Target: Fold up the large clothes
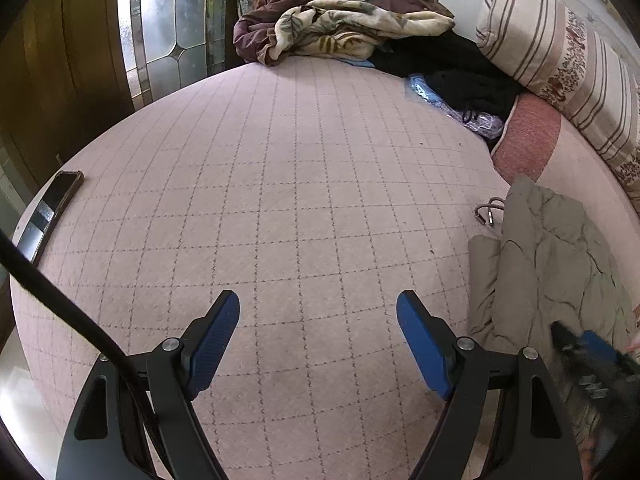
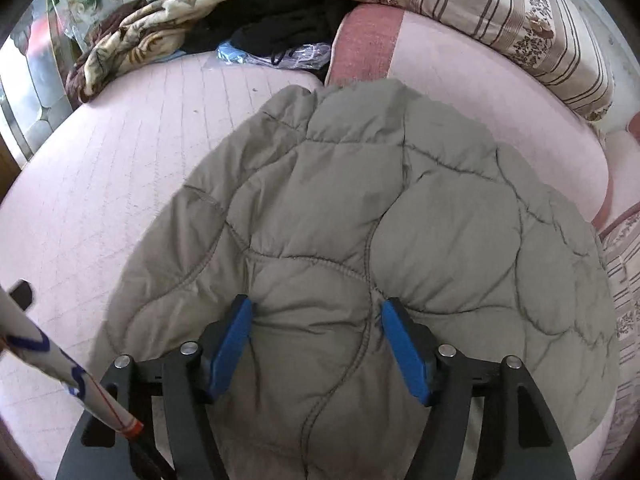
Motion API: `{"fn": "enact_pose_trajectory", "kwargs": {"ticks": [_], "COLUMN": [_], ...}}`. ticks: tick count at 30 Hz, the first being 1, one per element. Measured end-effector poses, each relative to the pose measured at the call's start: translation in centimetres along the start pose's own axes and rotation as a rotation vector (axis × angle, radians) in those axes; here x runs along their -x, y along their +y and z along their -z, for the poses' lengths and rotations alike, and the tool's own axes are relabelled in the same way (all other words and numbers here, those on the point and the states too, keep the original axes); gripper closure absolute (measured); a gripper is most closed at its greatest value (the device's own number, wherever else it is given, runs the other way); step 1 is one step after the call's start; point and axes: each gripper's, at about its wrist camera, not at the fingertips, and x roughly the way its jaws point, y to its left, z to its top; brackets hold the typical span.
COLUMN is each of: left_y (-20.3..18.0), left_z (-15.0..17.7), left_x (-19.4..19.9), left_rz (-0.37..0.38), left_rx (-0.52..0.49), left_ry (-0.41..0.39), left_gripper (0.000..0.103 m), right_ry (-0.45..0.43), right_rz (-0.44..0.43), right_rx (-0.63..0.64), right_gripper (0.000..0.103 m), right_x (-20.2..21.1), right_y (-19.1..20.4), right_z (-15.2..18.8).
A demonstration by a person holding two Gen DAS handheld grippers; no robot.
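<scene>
Grey-green quilted puffer jacket (image 2: 360,220) lay bunched on pink grid-quilted bed (image 1: 280,180), apparently part-folded; squaring left. Right gripper (image 2: 316,320) jaws straddled jacket puff, grip uncertain. Left gripper (image 1: 318,312) jaws released, empty.

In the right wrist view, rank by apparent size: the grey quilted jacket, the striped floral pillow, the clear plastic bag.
1. Grey quilted jacket, though it is nearest the camera.
2. Striped floral pillow.
3. Clear plastic bag, partly covered by black clothing.

Both grippers: black frames w/ silver screws, blue-padded fingers (image 1: 222,340), black cable.
</scene>
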Motion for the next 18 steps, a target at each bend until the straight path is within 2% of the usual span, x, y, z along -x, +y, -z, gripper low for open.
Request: {"fn": "enact_pose_trajectory", "kwargs": {"ticks": [2,4,6,8,9,10,11,15,18], "left_y": [-0.1,-0.3,-0.6,-1.0,-1.2,-1.4,-1.6,-2.1,-2.5], "left_z": [0.0,0.1,0.2,0.3,0.4,0.4,0.4,0.6,0.6], "left_x": [0.2,0.4,0.6,0.7,0.9,1.1,1.2,2.4,3.0], "left_rz": [0.006,0.016,0.023,0.025,0.027,0.030,0.032,0.037,0.039], "left_rx": [-0.003,-0.006,-0.012,-0.024,-0.033,-0.040,-0.044,-0.063,-0.072], "left_ry": [-0.007,-0.015,-0.020,-0.024,-0.027,-0.030,-0.035,-0.068,-0.081], "left_gripper": [0.023,0.023,0.023,0.023,0.023,0.023,0.023,0.023,0.023], "right_ry": [-0.056,-0.115,-0.138,-0.107,-0.055,-0.005,0.010,-0.012,-0.028], "right_rz": [-0.009,0.029,0.086,0.140,0.150,0.134,0.115,0.059,0.073], "right_rx": [-0.041,-0.076,-0.089,-0.093,-0.102,-0.115,-0.126,-0.179,-0.195], "right_gripper": [0.037,0.037,0.037,0.036,0.035,0.033,0.032,0.031,0.031], "right_x": [2.0,3.9,4.5,3.9,2.8,1.6,1.2,2.7,4.0], "right_y": [-1.4,-3.2,-4.5,-5.9,-6.7,-7.5,-8.0,-9.7,-11.5], "right_z": [-0.1,0.4,1.1,2.3,3.0,3.5,3.8,4.5,5.3]}}
